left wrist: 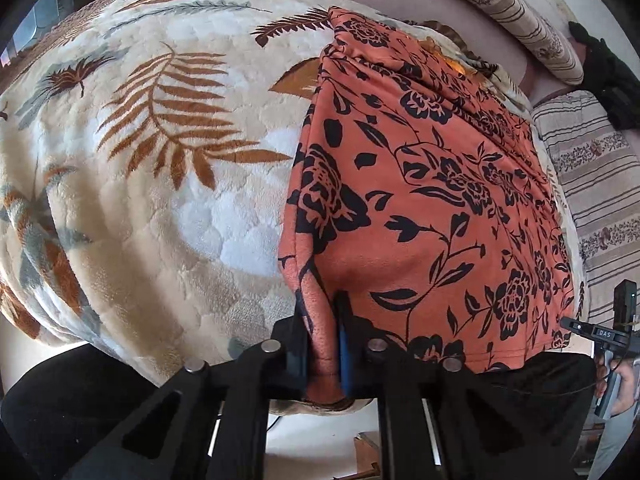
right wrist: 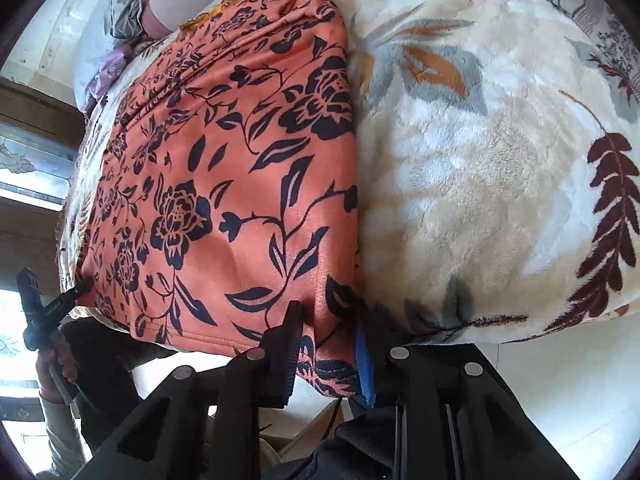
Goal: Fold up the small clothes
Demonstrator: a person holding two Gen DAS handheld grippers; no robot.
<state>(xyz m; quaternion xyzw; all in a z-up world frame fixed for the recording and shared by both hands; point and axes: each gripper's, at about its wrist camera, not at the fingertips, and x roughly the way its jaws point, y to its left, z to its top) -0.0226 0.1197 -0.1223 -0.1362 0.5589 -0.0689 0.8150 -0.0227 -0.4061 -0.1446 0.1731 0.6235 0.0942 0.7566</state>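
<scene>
An orange garment with black flowers lies spread on a cream leaf-print blanket. My left gripper is shut on the garment's near left corner at the bed's front edge. In the right wrist view the same garment fills the left half. My right gripper has its jaws around the garment's near right corner, with cloth bunched between them. The left gripper also shows in the right wrist view at the garment's other near corner. The right gripper shows at the far right of the left wrist view.
The blanket covers the bed on both sides of the garment. Striped pillows lie at the back right in the left wrist view, with a dark object behind them. A window is at the left in the right wrist view.
</scene>
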